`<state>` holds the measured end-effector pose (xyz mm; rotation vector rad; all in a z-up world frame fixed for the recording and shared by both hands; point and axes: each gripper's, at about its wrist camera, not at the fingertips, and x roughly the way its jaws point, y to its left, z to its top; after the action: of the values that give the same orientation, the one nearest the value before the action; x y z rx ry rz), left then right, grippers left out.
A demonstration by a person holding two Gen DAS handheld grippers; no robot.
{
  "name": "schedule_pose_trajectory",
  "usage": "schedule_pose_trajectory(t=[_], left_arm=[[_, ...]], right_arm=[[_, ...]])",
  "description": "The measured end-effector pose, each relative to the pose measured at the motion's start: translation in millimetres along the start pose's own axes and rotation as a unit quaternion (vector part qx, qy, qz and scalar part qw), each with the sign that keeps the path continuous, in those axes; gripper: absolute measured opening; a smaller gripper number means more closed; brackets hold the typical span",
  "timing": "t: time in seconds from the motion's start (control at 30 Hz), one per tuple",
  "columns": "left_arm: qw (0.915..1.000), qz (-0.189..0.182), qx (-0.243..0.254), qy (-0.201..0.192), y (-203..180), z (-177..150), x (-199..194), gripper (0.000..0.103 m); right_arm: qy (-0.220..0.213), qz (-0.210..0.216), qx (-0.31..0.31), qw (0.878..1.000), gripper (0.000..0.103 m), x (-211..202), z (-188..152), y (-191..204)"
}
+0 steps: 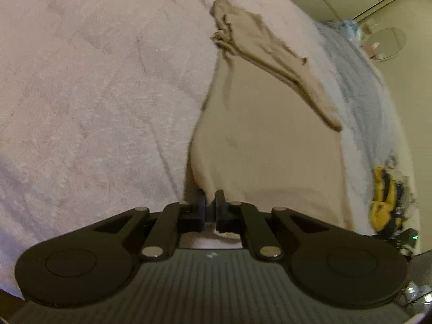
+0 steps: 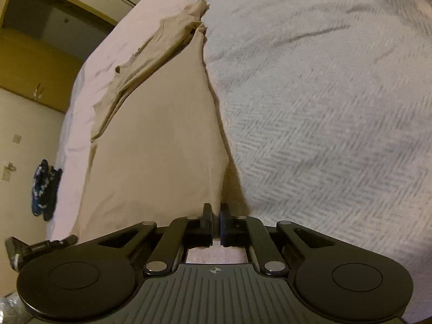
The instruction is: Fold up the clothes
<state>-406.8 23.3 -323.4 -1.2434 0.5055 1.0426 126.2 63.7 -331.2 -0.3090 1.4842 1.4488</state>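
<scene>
A beige garment [image 1: 270,140] lies spread on the bed [image 1: 94,94], which is covered by a pale, textured bedspread. The bed serves as the landmark here: the garment sits toward one edge of it, its body flat and one sleeve [image 1: 272,62] folded back across the top in a rumpled ridge.

In the left wrist view, the left gripper [image 1: 212,202] is pinched nearly closed on the garment's near corner, the cloth edge caught between its black pads. Past the bed's far edge this view alone shows a yellow-and-black object [image 1: 383,197] low beside the bed, a round glass-like tabletop [image 1: 388,43] on the floor beyond, and pale cabinet doors behind.

In the right wrist view, the right gripper [image 2: 215,216] is likewise closed to a thin slit on the garment's [image 2: 162,148] other near corner, where a raised fold of cloth runs straight into the pads. Only this view shows the bedspread's herringbone weave [image 2: 324,162] clearly, a dark blue patterned bundle [image 2: 44,189] on the floor beside the bed, a dark doorway recess, and a black part of the other gripper [image 2: 40,245] just off the bed's near edge.
</scene>
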Motion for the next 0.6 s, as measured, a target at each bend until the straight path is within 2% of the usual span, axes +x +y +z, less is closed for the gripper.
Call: schedule_pose_trajectory(t=[0.03,0.13,0.2,0.27,0.3,0.33,0.43,0.6], left_arm=[[1.0000,0.008,-0.002,0.003,1.4,0.5,2.3,0.006],[0.9992,-0.009,-0.039,0.007,11.8,-0.5,4.7,0.006],[0.9991,-0.016,-0.039,0.002,13.2,-1.3,2.2,0.004],[0.9997,-0.016,-0.020,0.001,9.0,-4.0,-1.2,0.003],[0.9998,-0.016,-0.012,0.000,6.7,-5.3,-3.2,0.003],[0.9998,-0.018,-0.009,-0.003,5.0,-6.2,-7.3,0.003],[0.9997,-0.019,-0.005,-0.015,1.9,-10.0,-23.2,0.003],[0.9985,-0.036,-0.009,-0.041,-5.3,-12.7,-50.9,0.003]], right_arm=[[-0.001,-0.005,0.002,1.000,0.003,1.8,0.9,-1.9],[0.008,-0.015,0.030,0.999,0.007,7.8,0.8,-10.1],[0.007,-0.011,0.041,0.999,0.010,7.6,0.8,-11.2],[0.004,-0.009,0.027,1.000,0.009,2.9,-1.9,-8.9],[0.004,-0.009,0.014,1.000,0.002,-1.1,-3.8,-8.0],[0.005,-0.009,0.004,1.000,0.002,-3.5,-4.9,-5.2],[-0.008,-0.008,-0.011,1.000,0.002,-22.6,-10.7,2.8],[-0.039,0.017,-0.013,0.999,0.001,-64.6,-14.4,9.4]])
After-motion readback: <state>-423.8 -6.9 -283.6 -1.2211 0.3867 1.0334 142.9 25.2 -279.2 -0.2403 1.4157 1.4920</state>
